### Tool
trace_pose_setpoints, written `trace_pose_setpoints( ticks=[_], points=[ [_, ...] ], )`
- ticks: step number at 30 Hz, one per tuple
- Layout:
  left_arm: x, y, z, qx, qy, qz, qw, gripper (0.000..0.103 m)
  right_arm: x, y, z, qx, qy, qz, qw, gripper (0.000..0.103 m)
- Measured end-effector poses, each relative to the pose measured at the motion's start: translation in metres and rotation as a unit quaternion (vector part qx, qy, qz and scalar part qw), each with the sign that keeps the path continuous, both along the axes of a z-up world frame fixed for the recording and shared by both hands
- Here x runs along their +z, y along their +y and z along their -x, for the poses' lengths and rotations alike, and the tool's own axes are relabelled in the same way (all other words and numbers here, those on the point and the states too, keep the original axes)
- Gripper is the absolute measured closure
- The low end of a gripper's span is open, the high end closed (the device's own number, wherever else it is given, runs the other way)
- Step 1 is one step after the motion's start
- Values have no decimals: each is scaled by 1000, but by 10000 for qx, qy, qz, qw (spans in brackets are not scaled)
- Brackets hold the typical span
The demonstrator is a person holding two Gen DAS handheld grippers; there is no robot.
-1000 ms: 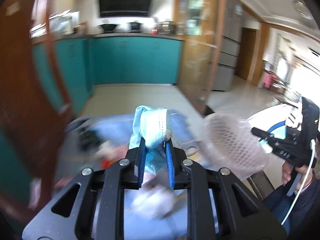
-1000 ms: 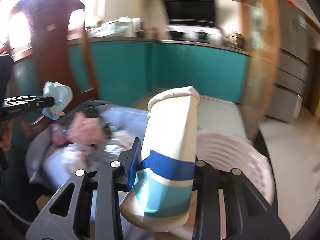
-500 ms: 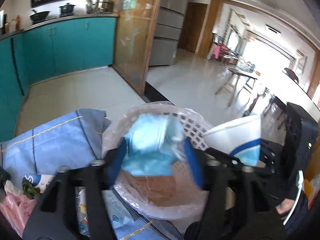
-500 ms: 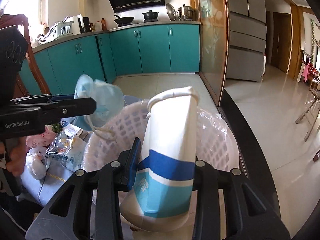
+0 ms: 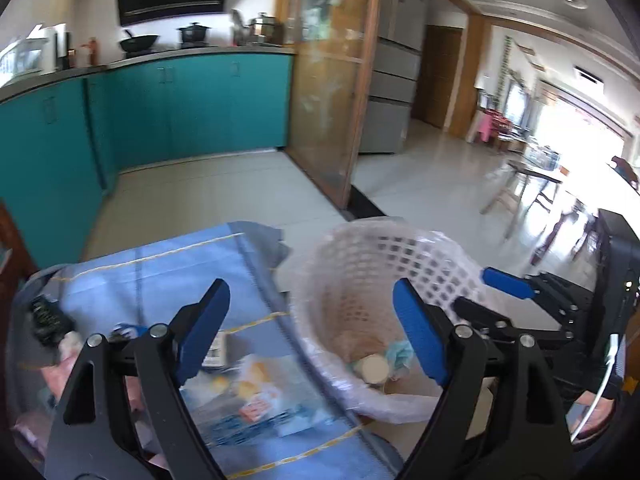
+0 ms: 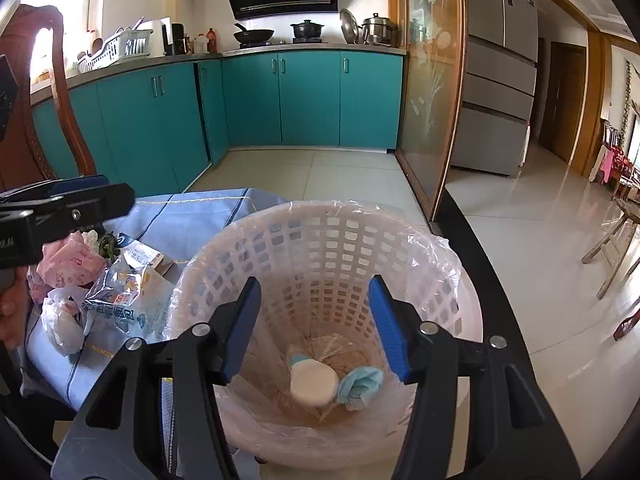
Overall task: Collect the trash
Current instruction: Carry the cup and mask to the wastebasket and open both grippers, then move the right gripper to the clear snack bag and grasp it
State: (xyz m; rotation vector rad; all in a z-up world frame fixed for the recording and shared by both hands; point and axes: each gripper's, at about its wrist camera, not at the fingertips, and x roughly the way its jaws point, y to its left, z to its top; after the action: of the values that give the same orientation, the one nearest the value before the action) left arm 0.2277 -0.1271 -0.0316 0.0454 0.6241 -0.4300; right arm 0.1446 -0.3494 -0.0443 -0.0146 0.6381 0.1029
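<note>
Basket: white lattice wastebasket [image 6: 320, 248] with clear liner, upright beside the blue cloth
Paper cup [image 6: 314, 384]: on its side at basket bottom
Blue mask [image 6: 360, 388]: crumpled, touching cup
Wrappers [image 6: 120, 300]: on cloth

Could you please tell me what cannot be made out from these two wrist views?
- Left wrist view: wrappers on the blue cloth are motion-blurred; print unreadable.
- Right wrist view: cup in the basket shows mostly its base; its body is foreshortened.
- Right wrist view: left gripper is side-on, its opening hidden.
- Both views: basket underside hidden.
</note>
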Motion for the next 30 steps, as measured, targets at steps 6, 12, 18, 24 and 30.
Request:
trace_pose_setpoints(
  ticks=[6,12,18,24,30],
  points=[
    [3,36,10,745,-46,-365,9965,19,-2,9,-1,135,24,123,9998,46],
    [6,100,42,1735,-364,-725,9815,19,-2,26,1,570,11,130,9983,46],
    [3,161,67,2258,-127,-708,9715,21,3,97,-12,1952,103,159,9806,46],
    [-6,199,90,2500,216,-652,9658,21,-18,171,-35,2931,534,649,9524,39],
    [-14,206,104,2587,380,-681,9628,21,-43,204,-36,3104,726,1295,9390,39]
  ],
)
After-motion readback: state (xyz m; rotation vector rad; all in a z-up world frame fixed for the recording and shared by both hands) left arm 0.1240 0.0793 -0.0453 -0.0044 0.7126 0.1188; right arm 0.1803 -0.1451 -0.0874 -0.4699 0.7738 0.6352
